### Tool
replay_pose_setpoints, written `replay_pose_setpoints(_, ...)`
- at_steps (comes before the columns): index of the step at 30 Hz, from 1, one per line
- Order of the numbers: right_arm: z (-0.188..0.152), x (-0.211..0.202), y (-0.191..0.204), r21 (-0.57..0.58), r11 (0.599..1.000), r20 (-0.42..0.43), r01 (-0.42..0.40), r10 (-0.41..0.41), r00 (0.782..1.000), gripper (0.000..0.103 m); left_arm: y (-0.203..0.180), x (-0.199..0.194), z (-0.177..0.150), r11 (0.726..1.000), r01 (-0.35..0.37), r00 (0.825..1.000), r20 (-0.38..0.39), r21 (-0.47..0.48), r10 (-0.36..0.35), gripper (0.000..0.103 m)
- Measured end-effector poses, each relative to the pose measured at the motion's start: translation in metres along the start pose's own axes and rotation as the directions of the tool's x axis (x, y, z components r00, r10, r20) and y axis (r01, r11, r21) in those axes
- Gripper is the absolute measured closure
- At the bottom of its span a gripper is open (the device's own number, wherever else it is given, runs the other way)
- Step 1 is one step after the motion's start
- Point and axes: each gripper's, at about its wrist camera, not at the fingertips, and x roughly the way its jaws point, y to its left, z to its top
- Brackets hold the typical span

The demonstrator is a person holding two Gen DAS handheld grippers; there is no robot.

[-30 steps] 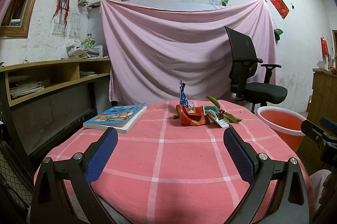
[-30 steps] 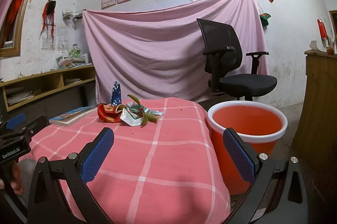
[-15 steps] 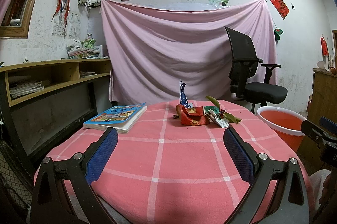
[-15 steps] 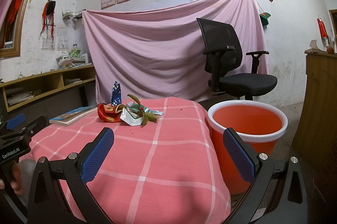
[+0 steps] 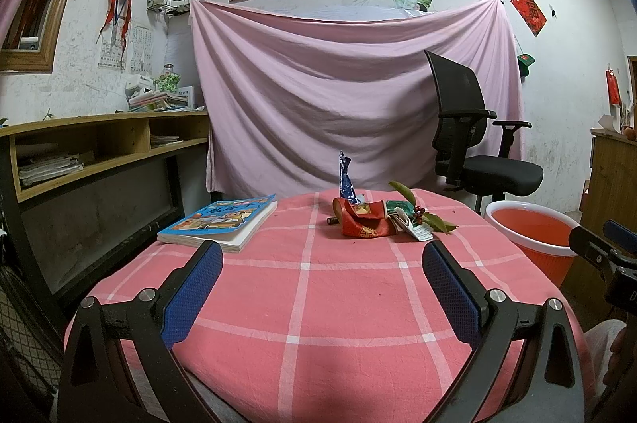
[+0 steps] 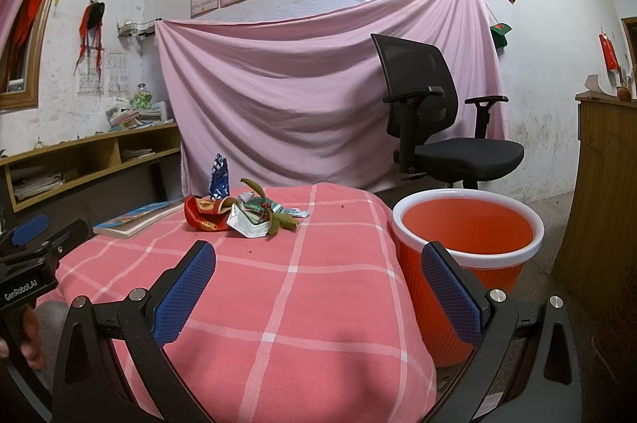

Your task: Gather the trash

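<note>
Red wrapper (image 5: 364, 224) and other trash lie uncollected on the table (image 5: 310, 303), bin (image 6: 467, 224) empty, both grippers (image 5: 318, 287) (image 6: 318, 283) agape, holding nothing.

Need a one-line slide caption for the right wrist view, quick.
Open right gripper over pink checked tablecloth, trash pile ahead, orange bin beside the table.

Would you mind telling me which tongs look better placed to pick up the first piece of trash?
Probably the left tongs: open, they face the trash pile nearly head-on. The right tongs, also open, see it off to their left, though they sit nearer the orange bin.
</note>
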Motion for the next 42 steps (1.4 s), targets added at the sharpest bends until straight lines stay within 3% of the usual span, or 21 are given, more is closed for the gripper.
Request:
replay_pose_setpoints(22, -0.001, -0.001, -0.001, 0.005, 1.000, -0.006, -0.001, 0.001, 1.000, 0.000, 0.000, 0.000, 0.000, 1.000, -0.006, 1.000, 0.003, 0.003, 0.006, 0.005)
replay_pose_setpoints(32, -0.007, 0.001, 0.003, 0.009, 1.000, -0.010, -0.008, 0.008, 1.000, 0.000, 0.000, -0.009, 0.004, 1.000, -0.030, 0.996, 0.084, -0.004, 0.031, 0.005)
replay_pose_setpoints(42, 0.008, 0.002, 0.004, -0.010, 1.000, 0.045, -0.014, 0.015, 0.999, 0.000, 0.001, 0.011, 0.015, 0.999, -0.041, 0.999, 0.028, -0.015, 0.041, 0.005)
